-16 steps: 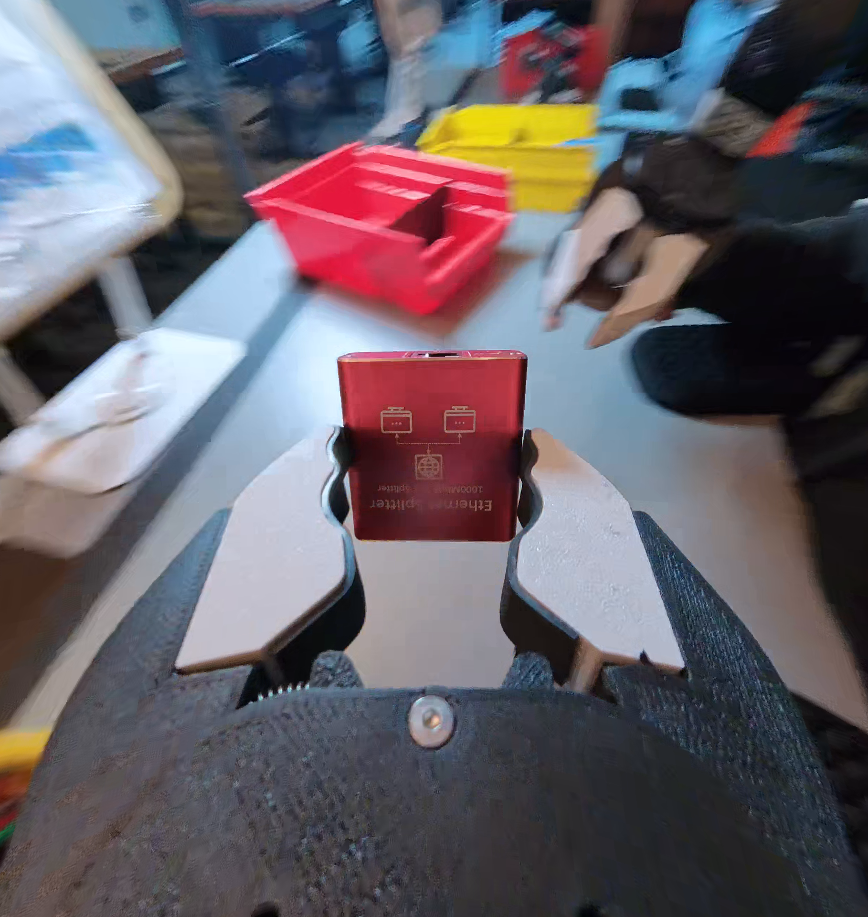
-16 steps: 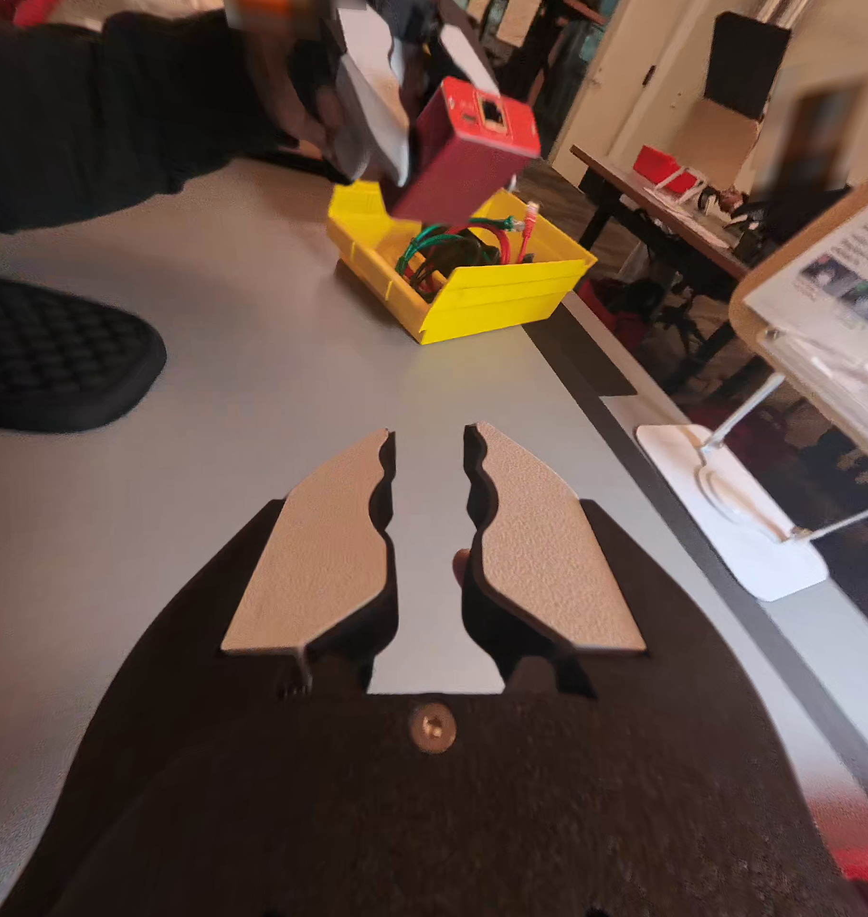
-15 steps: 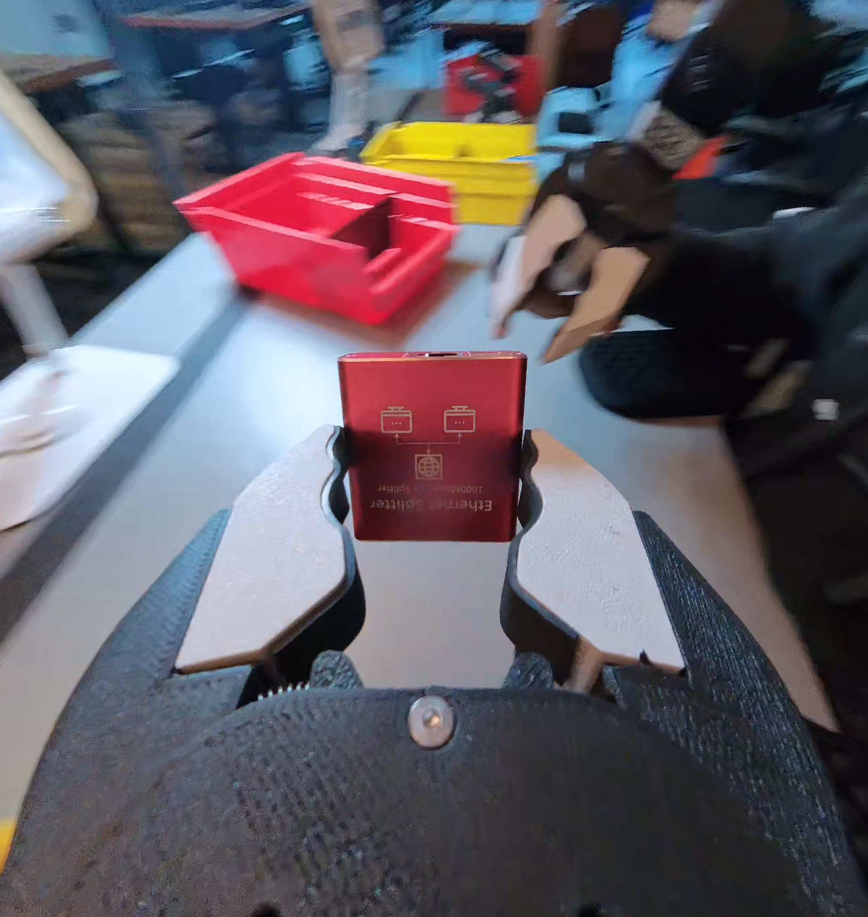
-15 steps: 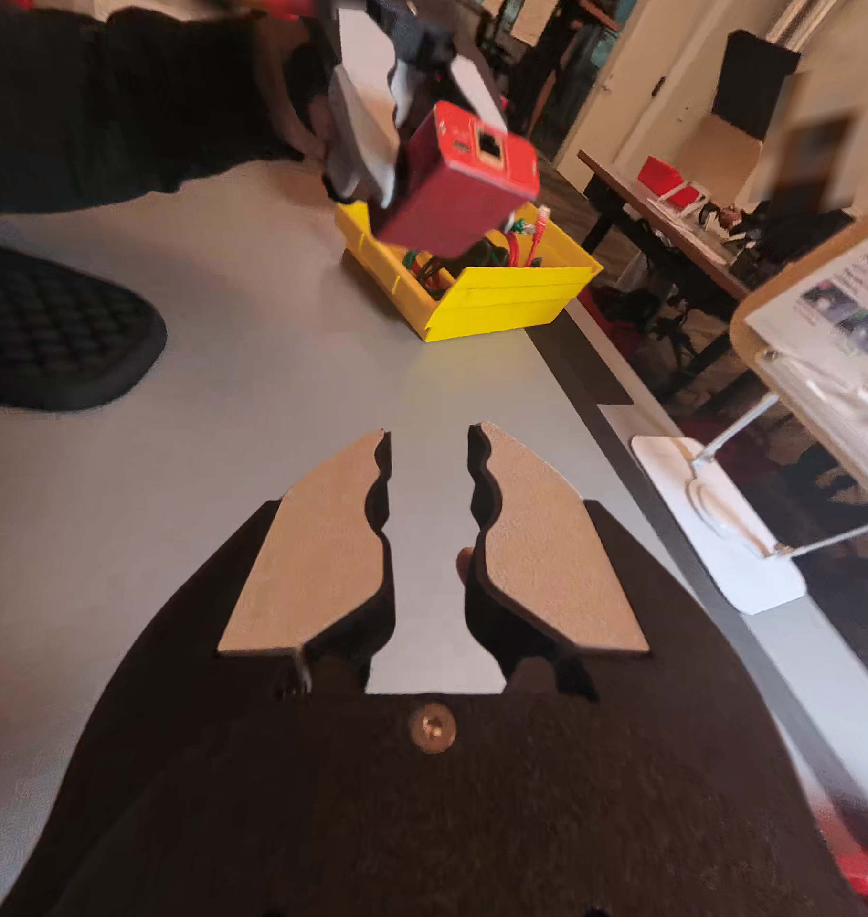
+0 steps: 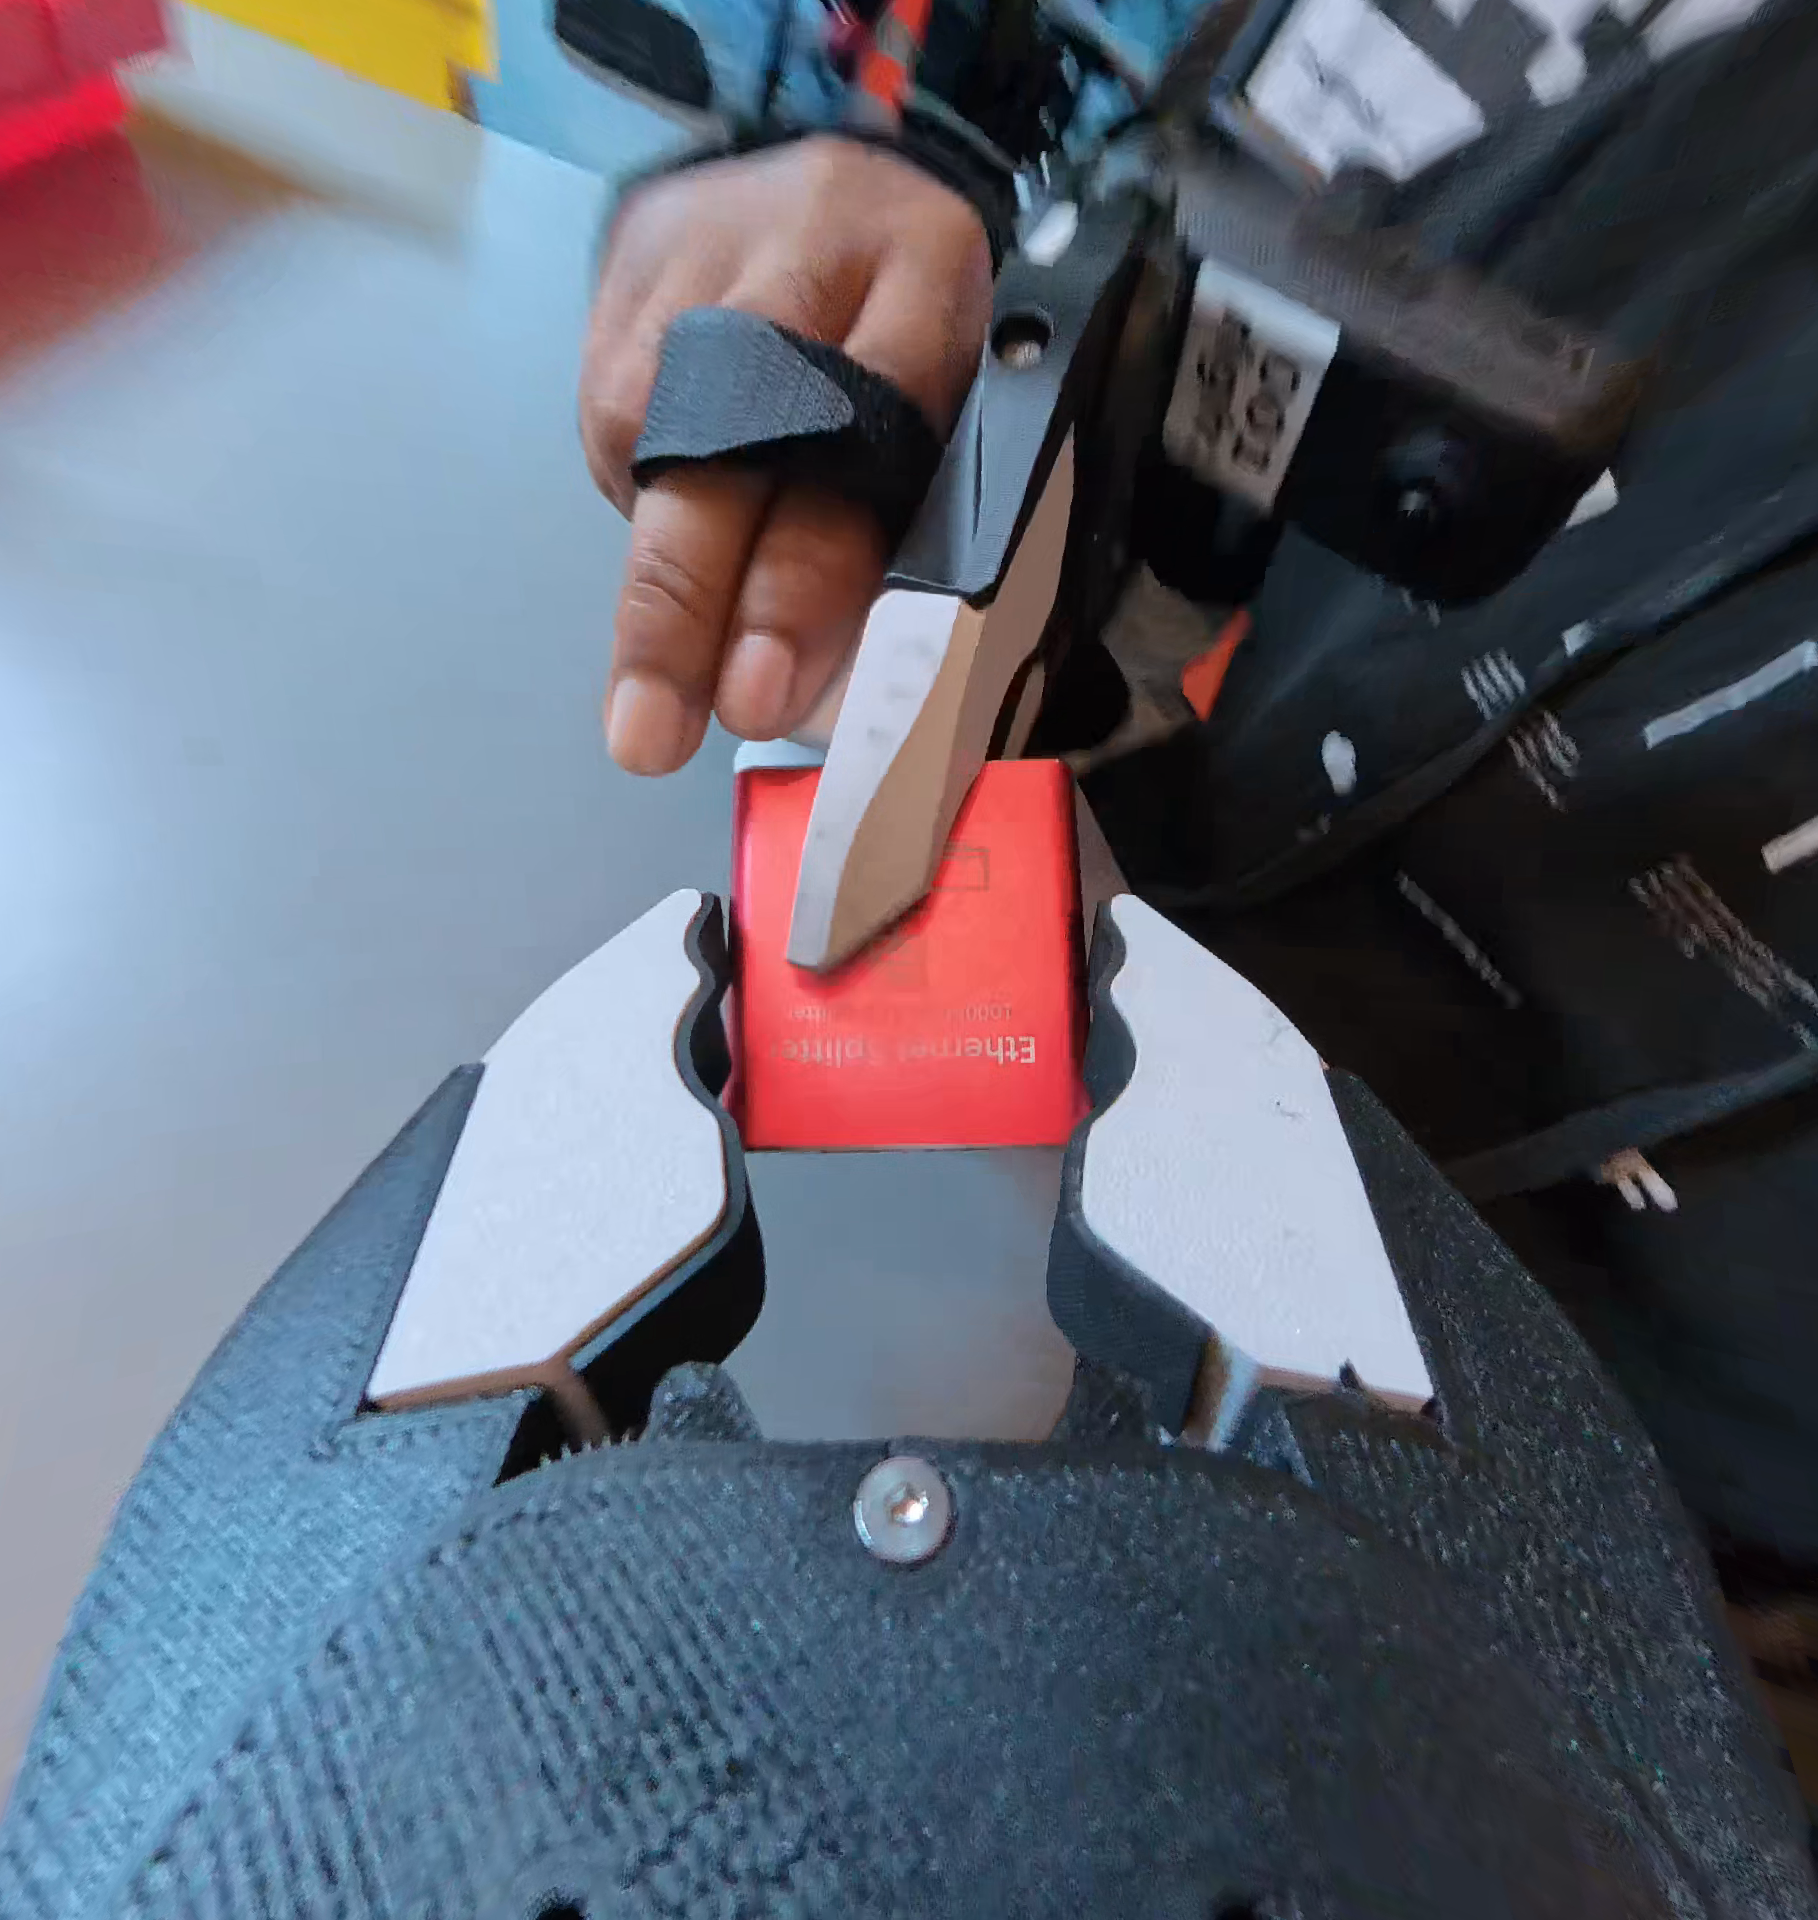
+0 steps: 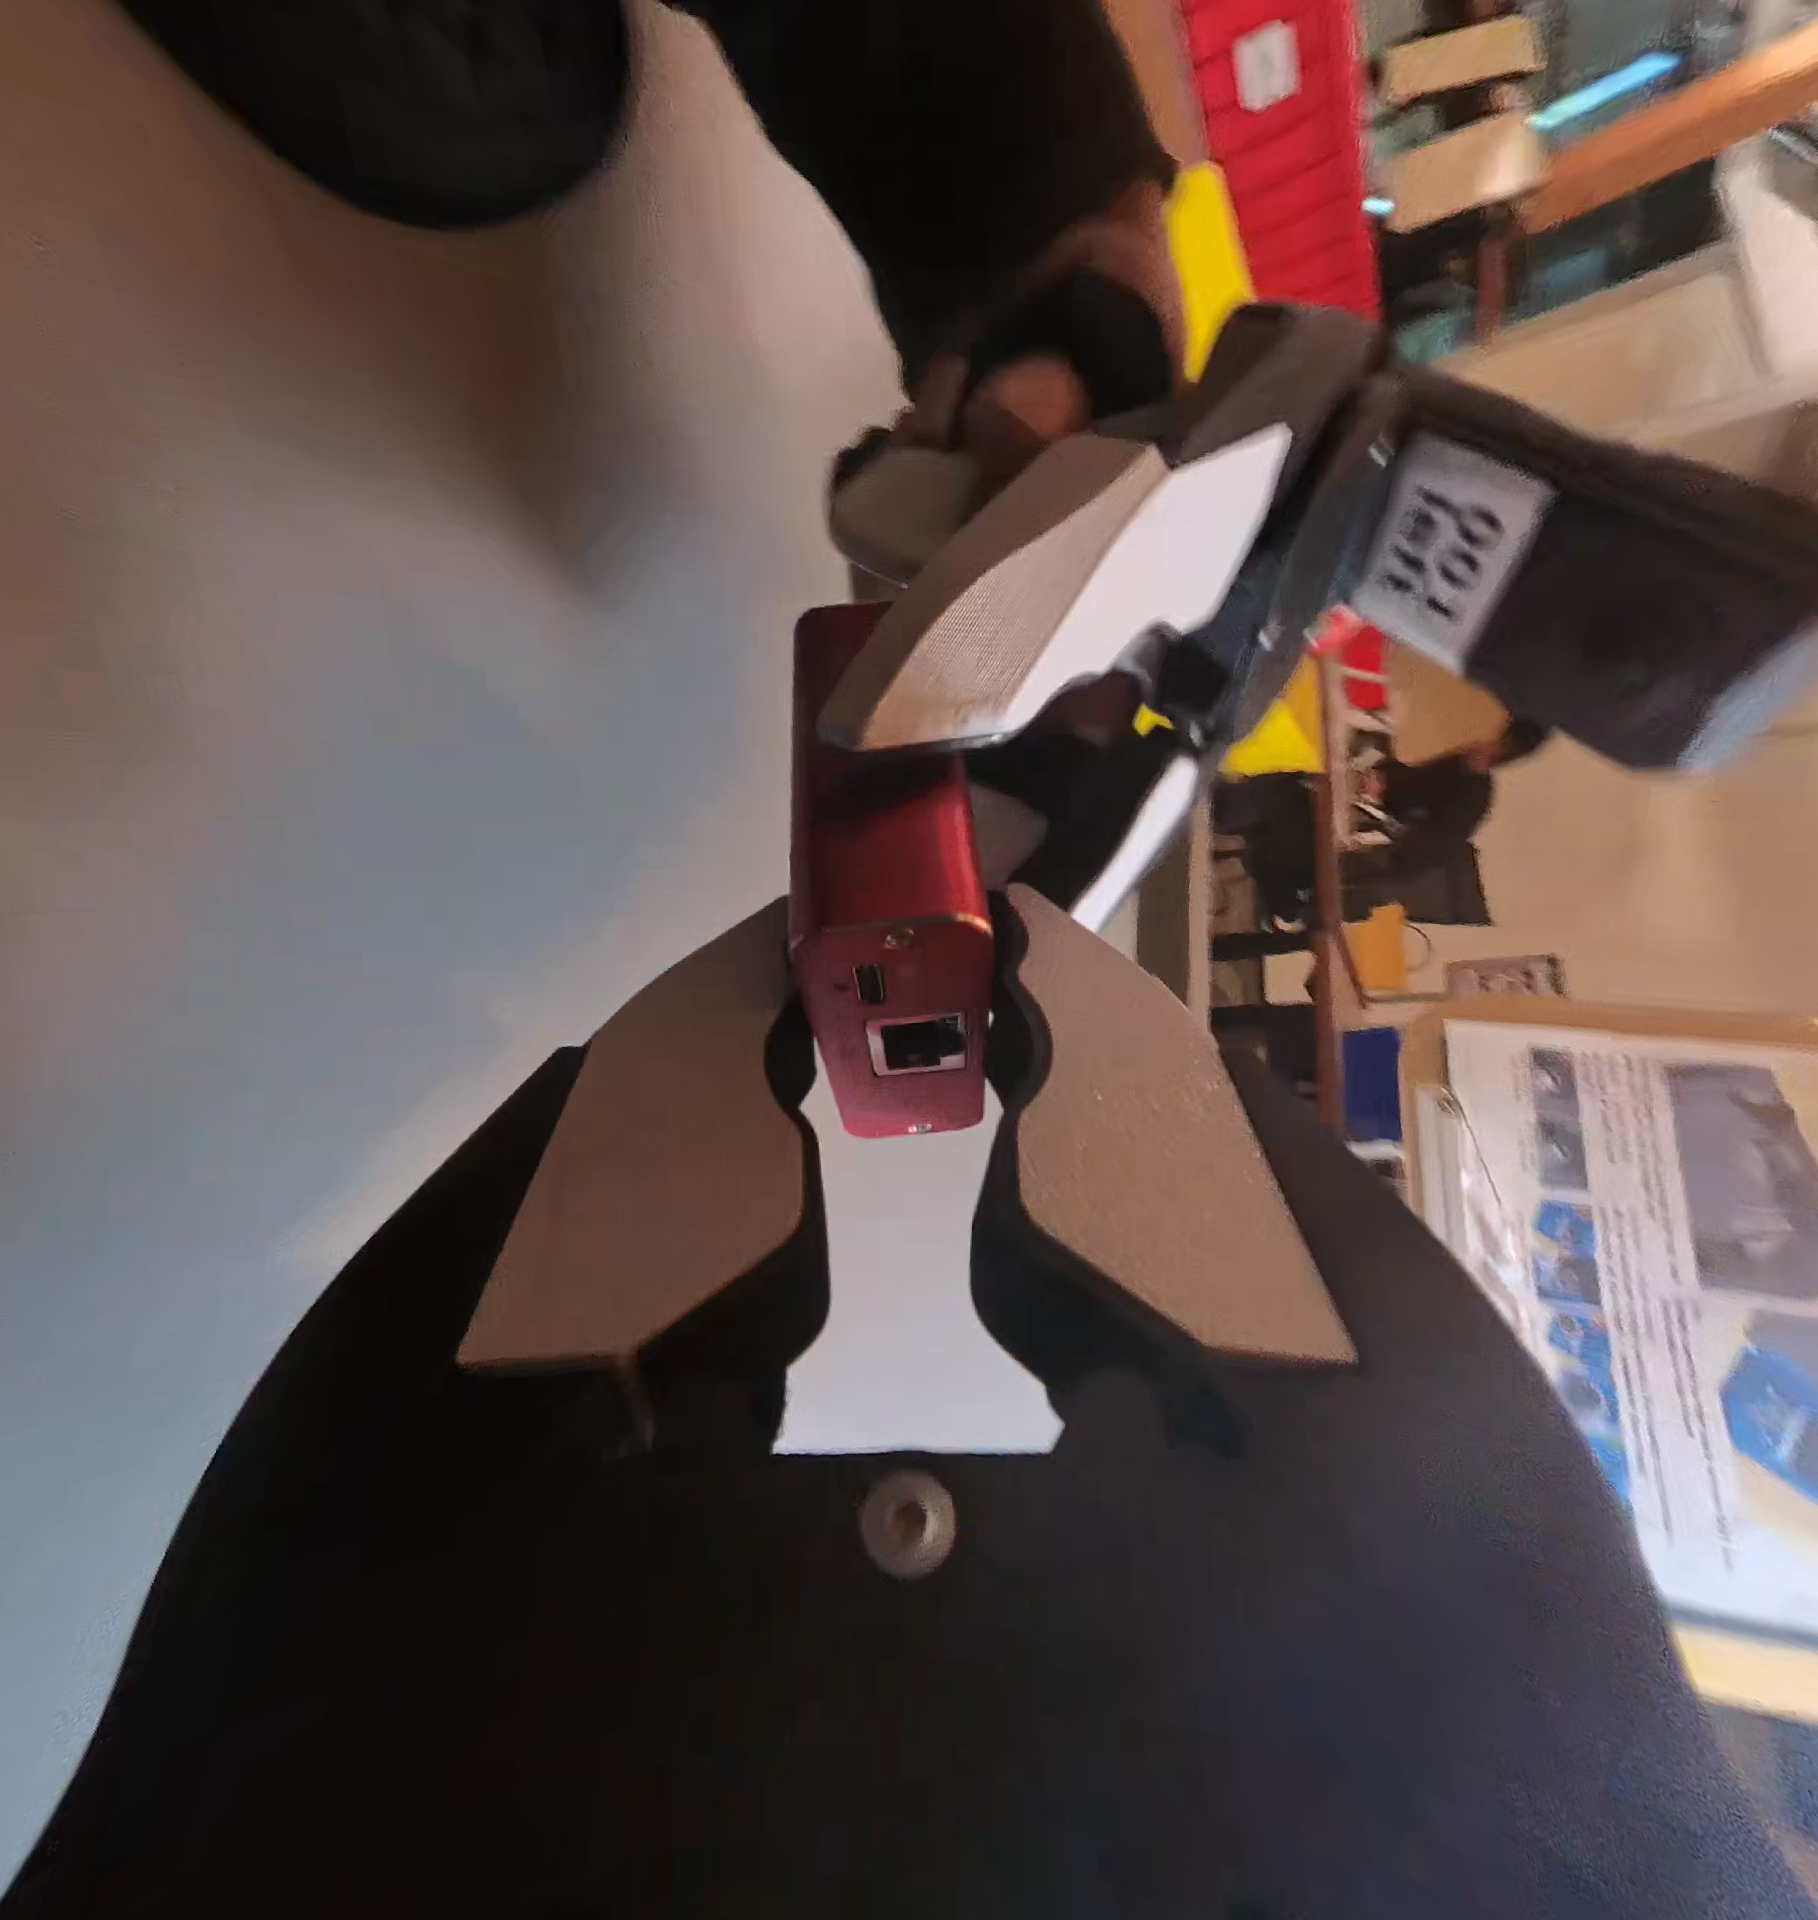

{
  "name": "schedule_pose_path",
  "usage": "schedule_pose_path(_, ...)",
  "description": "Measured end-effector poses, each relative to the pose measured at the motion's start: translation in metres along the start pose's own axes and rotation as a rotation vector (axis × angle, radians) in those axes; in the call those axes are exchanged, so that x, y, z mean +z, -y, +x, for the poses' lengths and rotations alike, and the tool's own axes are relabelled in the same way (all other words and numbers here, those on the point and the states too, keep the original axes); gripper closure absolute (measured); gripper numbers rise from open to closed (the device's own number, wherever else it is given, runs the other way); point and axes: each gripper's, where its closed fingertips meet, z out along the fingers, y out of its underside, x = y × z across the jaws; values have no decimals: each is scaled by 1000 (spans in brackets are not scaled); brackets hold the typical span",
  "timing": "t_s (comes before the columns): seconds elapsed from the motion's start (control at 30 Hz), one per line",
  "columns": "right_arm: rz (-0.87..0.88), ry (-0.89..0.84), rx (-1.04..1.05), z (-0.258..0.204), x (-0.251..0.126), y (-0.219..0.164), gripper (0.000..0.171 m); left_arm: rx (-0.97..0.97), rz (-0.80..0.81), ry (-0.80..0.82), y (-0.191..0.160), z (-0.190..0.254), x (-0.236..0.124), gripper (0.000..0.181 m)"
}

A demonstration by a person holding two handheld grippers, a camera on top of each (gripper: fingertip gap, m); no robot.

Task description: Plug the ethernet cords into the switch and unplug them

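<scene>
Left wrist view: left hand-held gripper (image 5: 907, 1013) pinching red switch (image 5: 905, 1049) | right hand-held gripper (image 6: 897, 1023) clamps switch's port end | bins at 11 o'clock blurred, contents unreadable

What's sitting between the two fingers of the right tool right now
The red switch, its port end facing the camera in the right wrist view. The left tool grips its far end.

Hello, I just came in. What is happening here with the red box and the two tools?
A person holds a gripper in each hand, and both are on the same small red switch. The left gripper clamps its two narrow sides. The right gripper grips the other end, where an empty port faces its camera. No ethernet cord is visible or plugged in, and the switch is held above the grey table.
</scene>
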Motion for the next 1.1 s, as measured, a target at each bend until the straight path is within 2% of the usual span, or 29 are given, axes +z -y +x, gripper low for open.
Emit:
schedule_pose_path(0.03, 15, -39, 41, 7, -1, -6, 142, -18, 62, 31, 9, -5, -4, 115)
schedule_pose_path(0.1, 107, -45, 268, 18, -5, -13, 143, 16, 173, 71, 26, -8, -19, 125)
schedule_pose_path(0.17, 237, -62, 498, 34, -16, -19, 143, 107, 264, 153, 43, -5, -38, 121)
schedule_pose_path(0.27, 493, -48, 797, 59, -42, -14, 143, 241, 269, 343, 57, -6, -52, 125)
schedule_pose_path(0.37, 667, -24, 945, 72, -55, -2, 143, 347, 241, 461, 64, -3, -39, 127)
schedule_pose_path(0.43, 704, 1, 979, 72, -54, 4, 143, 378, 252, 489, 70, -1, -30, 132)
schedule_pose_path(0.6, 629, 66, 952, 55, -42, 1, 141, 450, 156, 511, 58, -2, -24, 155)
schedule_pose_path(0.73, 421, 145, 875, 36, -30, -13, 141, 524, 46, 556, 41, -11, -29, 155)
schedule_pose_path(0.97, 112, 115, 538, 21, -17, -14, 120, 621, -49, 527, 22, -14, -23, 155)
schedule_pose_path(1.07, 86, 104, 505, 16, -11, -12, 142, 627, -74, 529, 17, -17, -22, 155)
schedule_pose_path(1.1, 79, 102, 497, 15, -10, -13, 142, 621, -67, 530, 16, -18, -22, 155)
